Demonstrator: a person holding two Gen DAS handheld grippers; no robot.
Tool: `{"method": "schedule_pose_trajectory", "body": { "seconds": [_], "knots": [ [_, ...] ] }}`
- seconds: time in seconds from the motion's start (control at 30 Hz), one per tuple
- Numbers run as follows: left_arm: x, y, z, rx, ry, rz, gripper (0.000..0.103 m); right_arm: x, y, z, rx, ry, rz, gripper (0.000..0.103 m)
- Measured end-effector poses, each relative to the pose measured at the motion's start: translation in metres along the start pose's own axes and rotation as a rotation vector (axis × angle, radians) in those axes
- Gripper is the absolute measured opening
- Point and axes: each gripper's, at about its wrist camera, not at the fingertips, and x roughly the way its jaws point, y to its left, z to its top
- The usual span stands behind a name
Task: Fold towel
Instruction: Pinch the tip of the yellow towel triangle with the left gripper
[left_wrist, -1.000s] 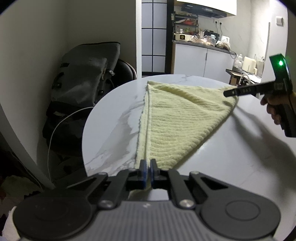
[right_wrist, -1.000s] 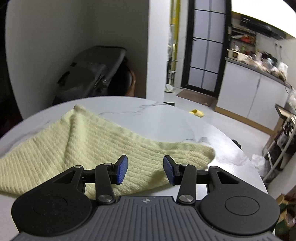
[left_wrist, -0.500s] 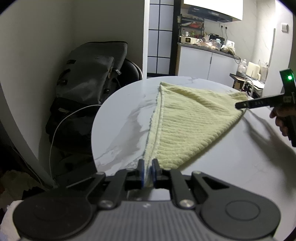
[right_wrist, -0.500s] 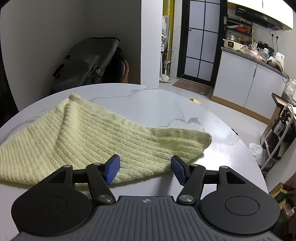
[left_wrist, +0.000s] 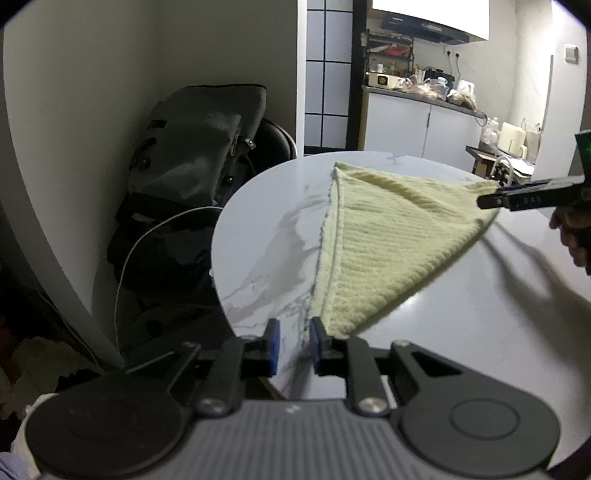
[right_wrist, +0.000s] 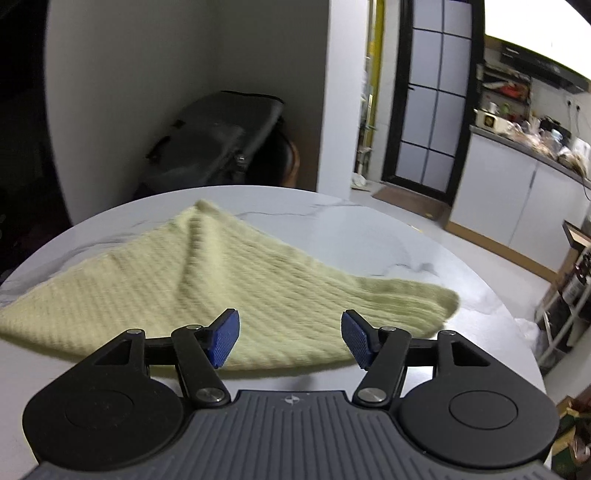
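A pale yellow ribbed towel (left_wrist: 380, 243) lies folded on the round white marble table (left_wrist: 266, 236); it also shows in the right wrist view (right_wrist: 207, 280). My left gripper (left_wrist: 293, 345) is open with a small gap between its blue pads, empty, just left of the towel's near corner. My right gripper (right_wrist: 288, 339) is wide open and empty, just above the towel's near edge. In the left wrist view the right gripper (left_wrist: 532, 197) reaches in from the right beside the towel's far right corner.
A dark grey backpack (left_wrist: 199, 155) rests on a chair by the wall beyond the table's left edge, with a white cable (left_wrist: 147, 240) hanging below. A kitchen counter (left_wrist: 417, 110) with cabinets stands at the back. The table edge (right_wrist: 517, 325) curves off at right.
My left gripper has opened and let go of the towel's near corner, which now lies on the table. My right gripper has opened wider and drawn back from the towel.
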Motion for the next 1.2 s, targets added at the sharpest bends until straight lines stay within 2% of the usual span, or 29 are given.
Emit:
{"method": "schedule_pose_trajectory", "body": {
  "seconds": [0.8, 0.87, 0.93, 1.03, 1.2],
  "knots": [
    [0.002, -0.016, -0.008, 0.048, -0.018, -0.049, 0.026, -0.009, 0.030, -0.012, -0.020, -0.011, 0.091, 0.066],
    [0.001, -0.016, -0.008, 0.053, -0.019, -0.051, 0.022, -0.009, 0.031, -0.013, -0.023, -0.010, 0.092, 0.066],
    [0.001, -0.016, -0.008, 0.059, -0.024, -0.050, 0.012, -0.009, 0.032, -0.013, -0.021, -0.010, 0.093, 0.066],
    [0.001, -0.014, -0.008, 0.047, -0.024, -0.065, 0.005, -0.008, 0.034, -0.015, -0.014, -0.010, 0.088, 0.066],
    [-0.003, -0.011, -0.003, 0.042, -0.039, -0.090, 0.004, -0.008, 0.043, -0.018, -0.027, -0.015, 0.081, 0.066]
  ]
}}
